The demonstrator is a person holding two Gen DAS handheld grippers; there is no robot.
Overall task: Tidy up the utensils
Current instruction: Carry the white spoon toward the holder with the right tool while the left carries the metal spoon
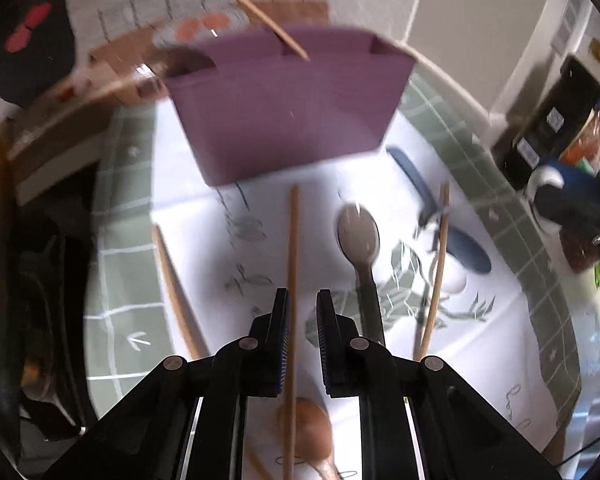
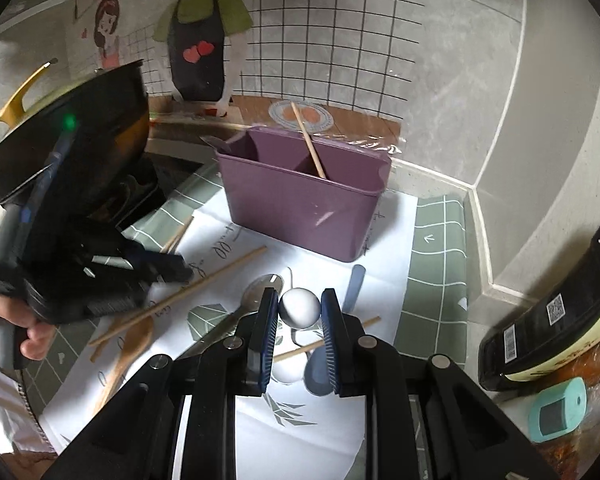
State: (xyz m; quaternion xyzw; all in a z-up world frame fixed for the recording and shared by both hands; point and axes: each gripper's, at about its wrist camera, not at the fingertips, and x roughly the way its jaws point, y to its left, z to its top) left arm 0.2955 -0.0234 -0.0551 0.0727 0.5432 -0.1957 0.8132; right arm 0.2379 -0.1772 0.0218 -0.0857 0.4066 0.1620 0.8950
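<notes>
**Chopstick caught, spoon in hand: 2 grips, 1 purple caddy ahead**

Your left gripper (image 1: 302,304) has narrowed its jaws around a wooden chopstick (image 1: 293,248); the stick hugs the left pad, and whether the right pad bears on it you cannot tell from this blurred view. Your right gripper (image 2: 299,312) is clamped on the round end of a white spoon (image 2: 299,307), held above the paper mat (image 2: 324,432). The purple organizer (image 2: 300,216) stands just beyond both grippers, with 1 chopstick (image 2: 309,146) already leaning in a compartment. A metal spoon (image 1: 359,236), a wooden spoon (image 2: 126,348), a blue spoon (image 2: 350,290) and other chopsticks lie loose on the mat.

The risks lie in the grip and the crowding. A long stick pinched low may pivot or slip free on the lift. The smooth, rounded spoon end could squirt out of your right jaws. With both grippers working close together, a swinging chopstick tip may clip the organizer's rim or scatter the loose utensils.
</notes>
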